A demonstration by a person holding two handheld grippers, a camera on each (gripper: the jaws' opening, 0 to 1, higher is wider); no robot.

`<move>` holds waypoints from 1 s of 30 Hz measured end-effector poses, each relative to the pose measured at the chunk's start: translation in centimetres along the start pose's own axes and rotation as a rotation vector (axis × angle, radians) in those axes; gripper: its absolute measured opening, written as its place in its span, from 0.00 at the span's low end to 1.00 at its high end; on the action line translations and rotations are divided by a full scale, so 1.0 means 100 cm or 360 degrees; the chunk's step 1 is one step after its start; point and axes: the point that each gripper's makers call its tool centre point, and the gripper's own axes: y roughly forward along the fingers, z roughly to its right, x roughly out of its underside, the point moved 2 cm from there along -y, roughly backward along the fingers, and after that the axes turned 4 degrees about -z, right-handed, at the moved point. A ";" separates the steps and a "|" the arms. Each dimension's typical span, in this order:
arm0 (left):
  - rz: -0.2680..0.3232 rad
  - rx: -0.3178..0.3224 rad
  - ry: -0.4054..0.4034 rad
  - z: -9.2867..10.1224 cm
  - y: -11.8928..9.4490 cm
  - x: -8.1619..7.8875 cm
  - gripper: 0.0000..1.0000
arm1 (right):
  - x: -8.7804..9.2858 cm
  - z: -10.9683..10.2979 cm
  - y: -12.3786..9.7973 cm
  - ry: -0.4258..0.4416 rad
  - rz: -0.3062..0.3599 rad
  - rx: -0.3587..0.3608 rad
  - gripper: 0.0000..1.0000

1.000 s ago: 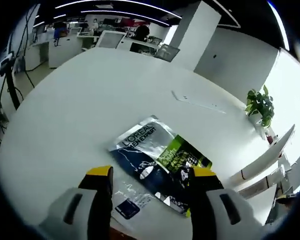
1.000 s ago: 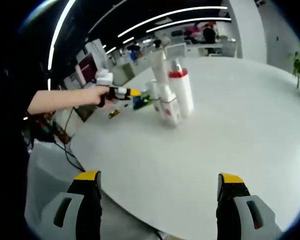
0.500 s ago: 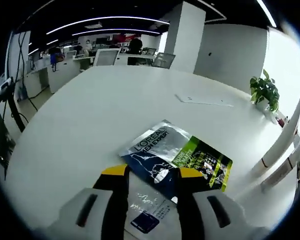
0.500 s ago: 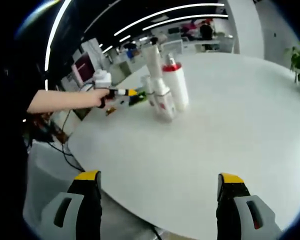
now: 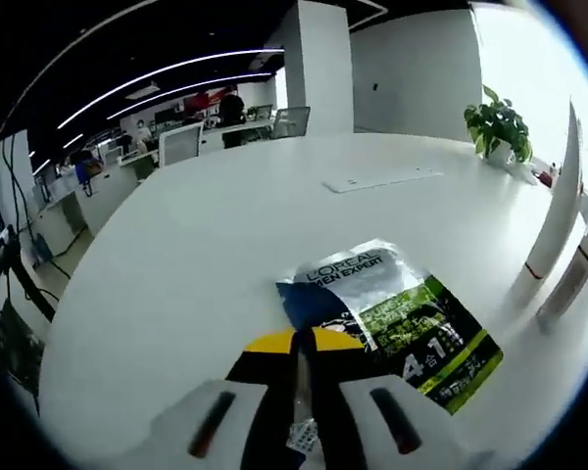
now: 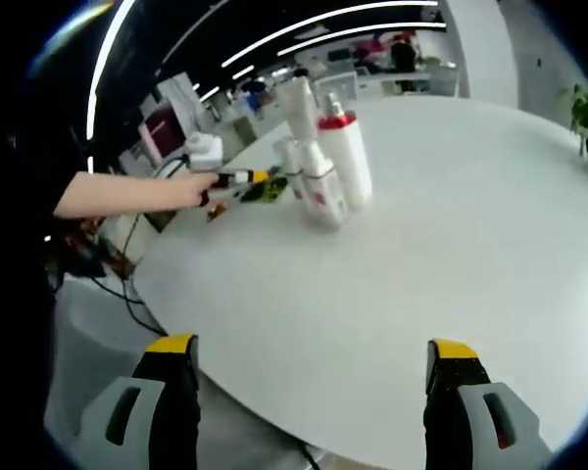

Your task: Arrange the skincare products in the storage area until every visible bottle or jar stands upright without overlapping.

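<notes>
Sachet (image 5: 392,318) of skincare product, silver, dark blue and green with "L'OREAL MEN EXPERT" printed on it, lies flat on the white surface (image 5: 196,245) in the left gripper view. The left hand-held gripper (image 5: 296,345) has its yellow-tipped jaws pressed together on the near edge of that sachet, with a thin strip of the packet showing between them. A flat white panel (image 5: 377,179) is set in the surface farther off, and a potted plant (image 5: 498,125) stands toward the far right edge.

In the right gripper view, the right hand-held gripper (image 6: 312,354) hovers above the near edge of the surface (image 6: 451,255) with its jaws spread wide and nothing between them. A cluster of bottles (image 6: 323,157) stands upright close together toward the far left part of the surface: a tall white one at the back, one with a red collar, and smaller white ones in front. Just to their left, a person's hand (image 6: 191,186) holds the left hand-held gripper (image 6: 255,180) with the green sachet (image 6: 272,189) at its tip, near the bottles.
</notes>
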 end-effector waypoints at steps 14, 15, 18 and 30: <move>-0.0053 0.0141 -0.0024 0.008 -0.011 -0.008 0.00 | -0.008 -0.009 -0.005 -0.0016 0.0049 -0.0002 0.99; -0.0044 0.0165 -0.0042 0.009 -0.014 -0.009 0.00 | -0.009 -0.010 -0.006 -0.0019 0.0053 -0.0005 0.99; -0.0023 0.0210 -0.0061 0.011 -0.026 -0.012 0.00 | -0.013 -0.016 -0.006 -0.0030 0.0070 -0.0023 0.99; 0.0056 0.0377 -0.0256 0.016 -0.087 -0.017 0.00 | -0.031 -0.058 -0.002 -0.0105 0.0151 -0.0217 0.97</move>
